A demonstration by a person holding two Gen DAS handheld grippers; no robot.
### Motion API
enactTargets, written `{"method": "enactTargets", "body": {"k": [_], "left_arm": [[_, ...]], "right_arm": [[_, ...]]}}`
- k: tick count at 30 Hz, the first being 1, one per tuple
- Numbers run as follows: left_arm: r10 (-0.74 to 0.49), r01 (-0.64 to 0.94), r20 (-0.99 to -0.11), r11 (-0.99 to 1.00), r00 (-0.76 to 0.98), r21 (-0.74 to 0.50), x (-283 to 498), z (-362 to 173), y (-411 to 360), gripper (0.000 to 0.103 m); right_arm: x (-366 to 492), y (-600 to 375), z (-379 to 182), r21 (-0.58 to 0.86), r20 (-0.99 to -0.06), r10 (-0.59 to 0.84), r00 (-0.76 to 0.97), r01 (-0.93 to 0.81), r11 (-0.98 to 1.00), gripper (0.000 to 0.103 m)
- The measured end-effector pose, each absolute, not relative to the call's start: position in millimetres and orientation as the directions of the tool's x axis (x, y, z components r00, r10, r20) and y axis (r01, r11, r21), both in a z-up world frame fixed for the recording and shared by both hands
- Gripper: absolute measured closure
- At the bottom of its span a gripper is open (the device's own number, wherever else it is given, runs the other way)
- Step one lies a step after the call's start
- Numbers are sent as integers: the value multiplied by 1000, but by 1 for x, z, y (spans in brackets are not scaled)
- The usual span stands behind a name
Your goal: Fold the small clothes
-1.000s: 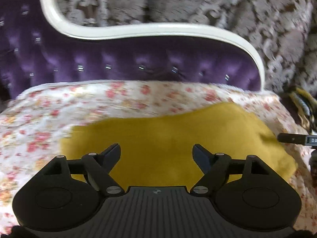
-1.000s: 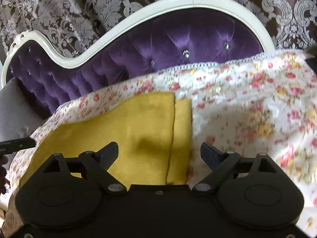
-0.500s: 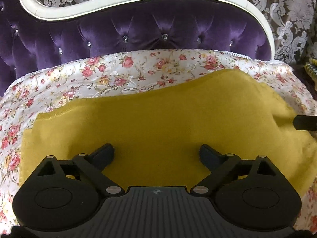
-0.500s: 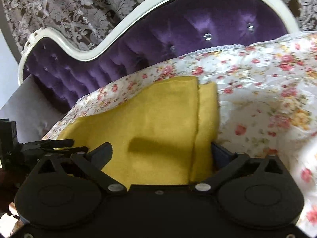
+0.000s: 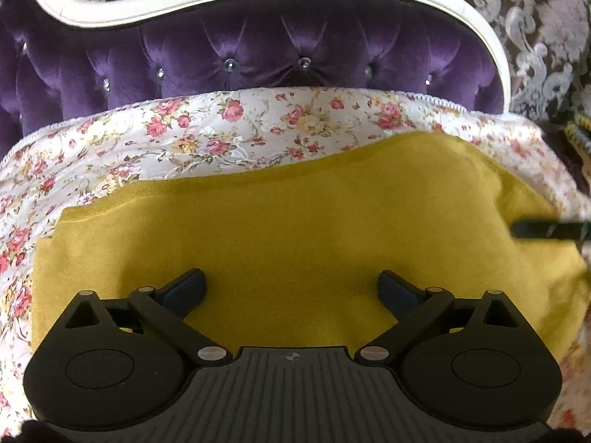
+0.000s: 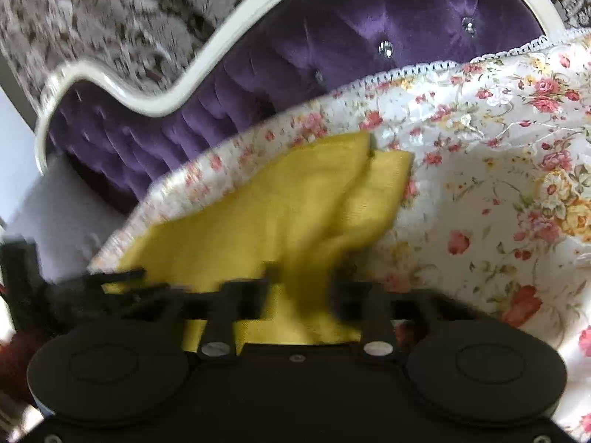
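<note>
No writing is readable. Left tongs [image 5: 291, 288] spread wide over the cloth [image 5: 295, 229]; right tongs [image 6: 299, 288] closing, bunched cloth between them.

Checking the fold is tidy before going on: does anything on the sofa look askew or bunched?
Yes. The yellow cloth is puckered between the closing right tongs, and its top layer sits offset from the one beneath.

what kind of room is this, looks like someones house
Probably a home bedroom or sitting room: a tufted purple velvet backrest with a white curved frame, a floral cover with a mustard-yellow cloth laid on it, and damask-patterned fabric behind.
</note>
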State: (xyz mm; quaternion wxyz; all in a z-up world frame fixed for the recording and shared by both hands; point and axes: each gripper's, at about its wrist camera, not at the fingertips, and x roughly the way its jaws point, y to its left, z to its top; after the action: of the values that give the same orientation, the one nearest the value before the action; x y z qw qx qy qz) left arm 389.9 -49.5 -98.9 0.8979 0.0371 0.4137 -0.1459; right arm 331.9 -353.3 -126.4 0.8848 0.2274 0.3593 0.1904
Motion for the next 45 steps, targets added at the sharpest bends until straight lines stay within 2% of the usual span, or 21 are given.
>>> {"method": "enactTargets", "body": {"k": [2,7,11,14,19,23,29,34,39,43,45], "left_arm": [[-243,267,-745,960,621,-91,392,-94,-46,12],[-184,156,-753,982,632,-110,410,-95,-43,13],[-120,175,-765,985,633,-9,425,-104,-60,13],[-110,180,-761,984,639,9,430,-109,-64,12],[-173,159,-762,983,624,-93,424,-98,-42,20],[-213,116,-740,977,638,-181,395,-82,-4,20],[-247,97,-714,965,655,-245,350,-67,55,20],[-247,66,-700,959,670,-276,327,-64,100,19],[-241,31,-684,952,688,-305,310,-64,140,19],[-240,14,-679,947,694,-321,300,-69,166,19],[-240,5,-678,944,695,-329,294,-72,178,19]], "right_arm": [[328,-349,-123,525,-541,498,678,-190,829,75],[320,-349,-109,534,-501,491,713,-193,823,76],[318,-348,-101,531,-496,485,720,-191,826,76],[320,-346,-99,528,-511,473,718,-172,832,76],[321,-342,-98,522,-540,448,713,-135,843,76],[322,-337,-90,500,-555,427,714,-124,857,76],[324,-317,-70,465,-572,399,717,-118,877,76],[326,-274,-38,421,-568,403,718,-167,892,78],[323,-203,-10,406,-534,470,703,-274,872,79],[320,-128,-16,389,-548,539,639,-376,841,79],[326,-89,-29,359,-572,553,605,-422,833,86]]}}
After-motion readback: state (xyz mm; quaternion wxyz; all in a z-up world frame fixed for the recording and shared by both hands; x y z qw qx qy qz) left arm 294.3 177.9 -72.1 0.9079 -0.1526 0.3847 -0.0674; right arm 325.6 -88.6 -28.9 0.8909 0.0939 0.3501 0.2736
